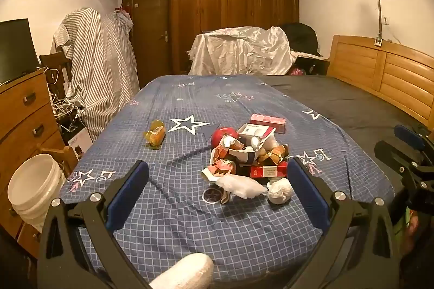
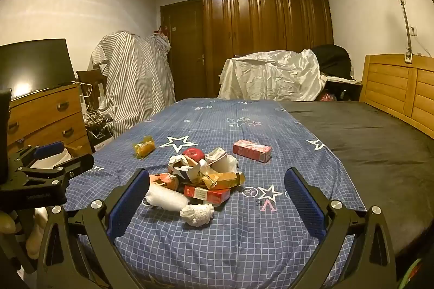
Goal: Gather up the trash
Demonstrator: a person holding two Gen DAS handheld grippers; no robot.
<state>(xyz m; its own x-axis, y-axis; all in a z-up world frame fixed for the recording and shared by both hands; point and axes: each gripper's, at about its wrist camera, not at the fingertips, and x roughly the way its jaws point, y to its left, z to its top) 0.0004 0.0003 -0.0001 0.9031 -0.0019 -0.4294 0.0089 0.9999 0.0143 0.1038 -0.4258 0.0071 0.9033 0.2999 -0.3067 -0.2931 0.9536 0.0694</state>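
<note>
Stage: at the very start, by my judgement; nothing looks collected yet.
Left tool (image 1: 218, 196): spread wide, nothing between its blue pads, hovering over the near end of the bed (image 1: 190, 229) with the trash heap just ahead of it, centre of its view.
Right tool (image 2: 217, 196): also spread wide and empty, aimed at the same heap from slightly further right.
Trash heap (image 1: 248, 156): piled on the blue checked sheet, centre right of the left view; torn wrappers, crushed cartons and a red flat box (image 1: 268, 171) at its near edge.
Near pieces: a clear plastic wad (image 1: 241, 186) and a white crumpled ball (image 1: 280, 191) lie just in front of the heap, closest to both tools.
Strays: a yellow wrapped packet (image 1: 155, 136) sits well apart, left of centre; a pink carton (image 1: 268, 122) lies just behind the heap.
Red apple (image 1: 223, 135): touching the heap's far left side; whether it counts as trash I cannot tell.
White bucket (image 1: 34, 188): on the floor at the lower left of the left view, beside the bed; likely the bin, and I cannot see any trash inside it.
Left to do: every piece, heap and strays alike, still has to be picked up and carried off the bed.
</note>
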